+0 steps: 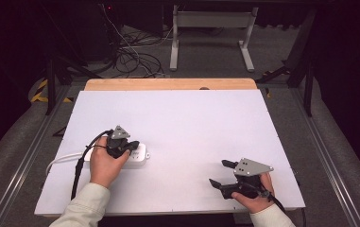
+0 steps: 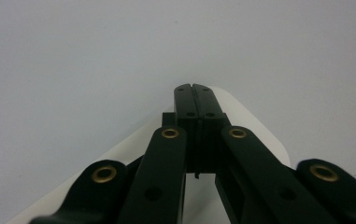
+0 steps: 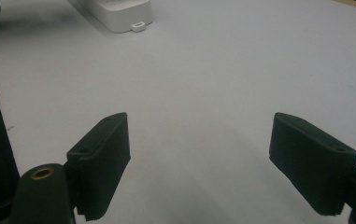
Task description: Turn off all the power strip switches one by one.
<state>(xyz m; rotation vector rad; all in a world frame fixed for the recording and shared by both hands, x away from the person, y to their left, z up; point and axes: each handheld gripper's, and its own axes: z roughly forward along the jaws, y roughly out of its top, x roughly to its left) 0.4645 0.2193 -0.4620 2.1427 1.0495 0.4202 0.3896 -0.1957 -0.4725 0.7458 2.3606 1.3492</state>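
We see two hand-held tools over a white surface (image 1: 177,118). The left tool (image 1: 131,147) sits under the person's left hand (image 1: 106,163), and in the left gripper view its jaws are pressed flat together with no gap and nothing between them (image 2: 195,100). Directly beneath and just ahead of those closed tips lies a white power strip (image 1: 140,156); its rounded end pokes out past the tips in the left gripper view (image 2: 255,126), and its body runs back under the tool's linkage. We cannot tell whether the tips touch the strip's top or hang just above it. A white cord (image 1: 62,160) leaves the strip's end behind the left tool, on the side away from the right tool, and curves along the surface there. A black cable (image 1: 79,165) trails from the left tool back past the wrist.

The right tool (image 1: 220,172) is held in the right hand (image 1: 255,191), well apart from the strip, with its jaws pointing toward the left tool. Its jaws stand wide apart, and bare white surface lies between them (image 3: 199,158). Far ahead of these open jaws, up and to their left in the right gripper view, we see the strip's end with a small tab (image 3: 119,14). A grey three-cornered plate (image 1: 252,167) tops the right tool.
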